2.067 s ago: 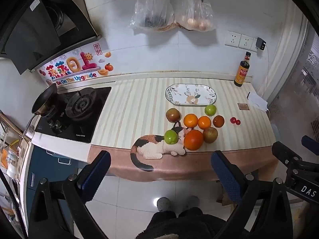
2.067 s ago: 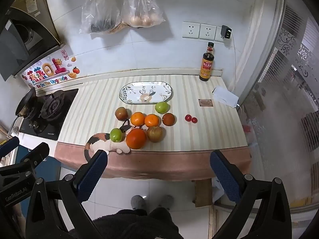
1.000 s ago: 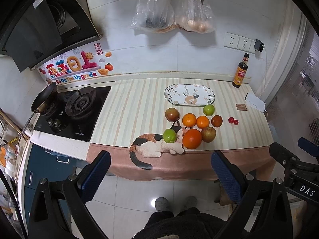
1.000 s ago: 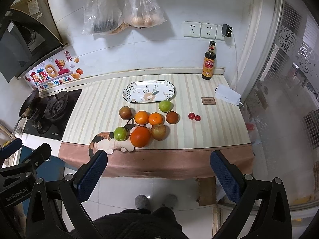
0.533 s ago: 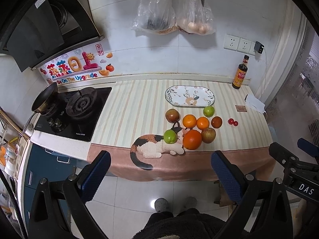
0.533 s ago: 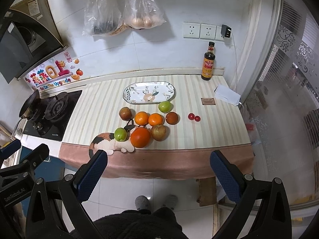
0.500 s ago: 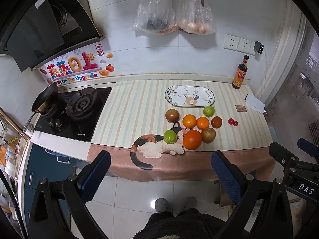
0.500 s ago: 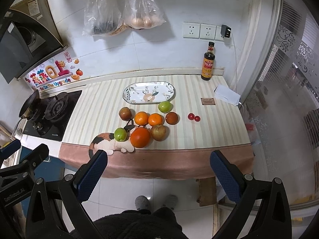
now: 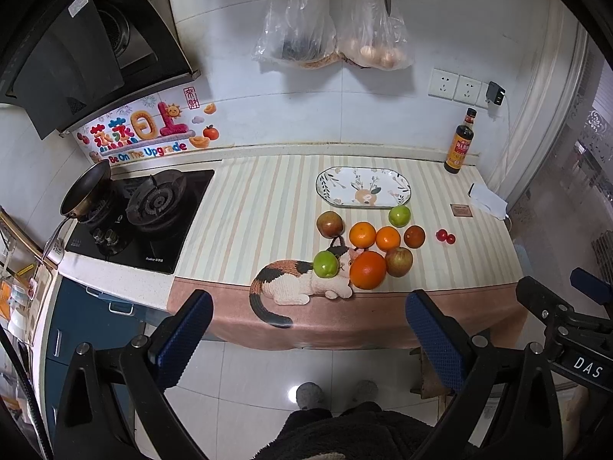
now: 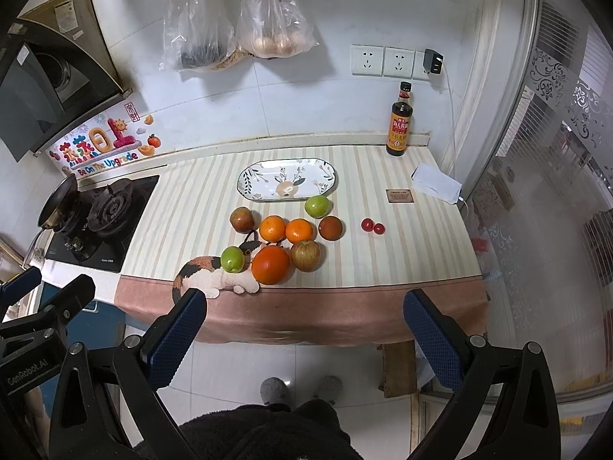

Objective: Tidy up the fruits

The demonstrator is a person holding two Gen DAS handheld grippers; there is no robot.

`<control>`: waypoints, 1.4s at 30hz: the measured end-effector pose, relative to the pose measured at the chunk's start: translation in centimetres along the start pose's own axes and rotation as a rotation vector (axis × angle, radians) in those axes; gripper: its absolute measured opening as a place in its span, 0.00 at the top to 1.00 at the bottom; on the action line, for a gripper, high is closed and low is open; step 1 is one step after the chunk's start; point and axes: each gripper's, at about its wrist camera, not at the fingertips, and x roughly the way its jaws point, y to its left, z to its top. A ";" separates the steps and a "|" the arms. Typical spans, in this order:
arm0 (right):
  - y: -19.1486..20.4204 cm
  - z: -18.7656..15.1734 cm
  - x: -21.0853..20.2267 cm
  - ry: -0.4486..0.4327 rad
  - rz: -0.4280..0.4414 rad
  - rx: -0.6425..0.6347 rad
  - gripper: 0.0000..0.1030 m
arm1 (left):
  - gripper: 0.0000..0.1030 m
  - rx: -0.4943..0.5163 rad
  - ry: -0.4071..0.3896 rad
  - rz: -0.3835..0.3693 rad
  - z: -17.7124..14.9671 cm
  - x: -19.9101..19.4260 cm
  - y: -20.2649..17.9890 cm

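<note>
1. Patterned plate point(image 9: 363, 191) sitting bare on the striped counter point(image 9: 260, 207); fruits point(image 9: 367, 245) clustered just in front of it, none on it.
2. Left gripper point(image 9: 308, 329) and right gripper point(image 10: 304, 326) both spread wide, gripping nothing, hovering off the counter edge.
3. Frosted glass door point(image 10: 555, 176) far clearer from the right wrist.

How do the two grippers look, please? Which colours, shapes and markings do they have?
Both are alike. The left gripper and the right gripper each have a black frame with silver bolts and two flat fingers covered with blue dotted pads. White letters show on each gripper's body in the other's view: "DAS" and "GenRobot.AI".
</note>
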 end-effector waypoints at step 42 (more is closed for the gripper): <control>-2.7 4.0 8.4 0.021 0.121 0.064 0.00 | 0.00 -0.069 -0.047 0.145 3.9 7.1 -0.5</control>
